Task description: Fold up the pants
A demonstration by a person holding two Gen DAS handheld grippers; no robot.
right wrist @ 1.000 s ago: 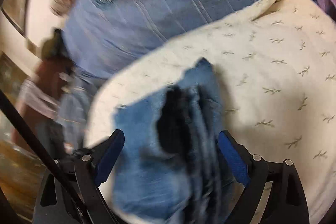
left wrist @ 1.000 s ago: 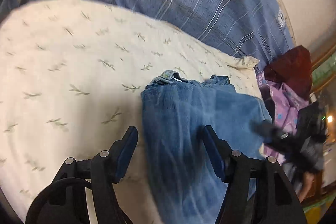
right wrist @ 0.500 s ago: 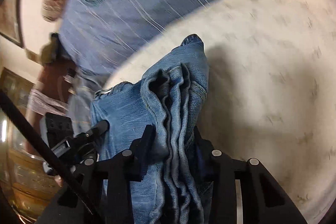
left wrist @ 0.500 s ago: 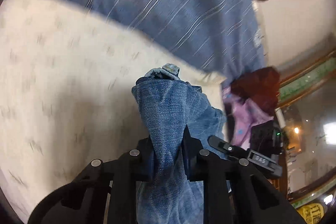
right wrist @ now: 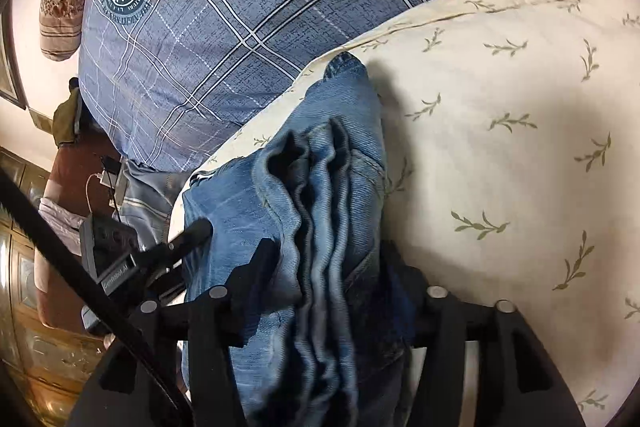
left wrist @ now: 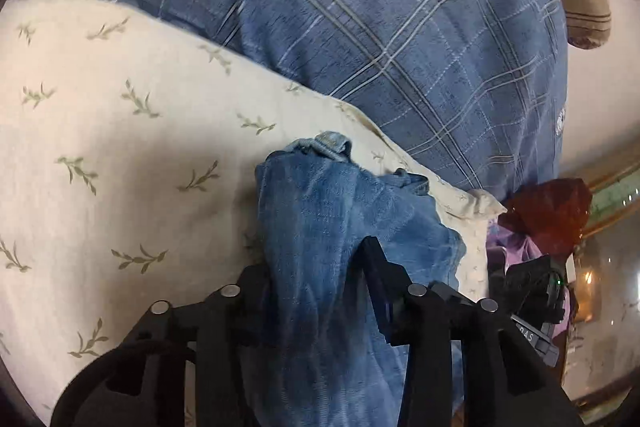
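— While the jeans lay bunched on the cream leaf-print cover, just in front of the blue plaid pillow, what was the left gripper doing?

— It had denim between its jaws, which had just been opening after a pinch. Whether the pads were pressing the cloth or merely flanking it, I could not tell; the near-side finger was half hidden behind the fold.

— And the right gripper?

— Much the same. A thick bundle of stacked layers, seams and edges showing, ran up between its jaws, which had also just been opening. The cloth filled the gap, but I could not say whether it was clamped.

— So which step was that?

— I judged it the setting-down of a fold: both ends carried over, the cloth lowered onto the cover and the grip being let go.

— What did the next move call for?

— Probably opening wide, drawing both grippers back without dragging the layers, then flattening or making another fold, since the pile looked rumpled.
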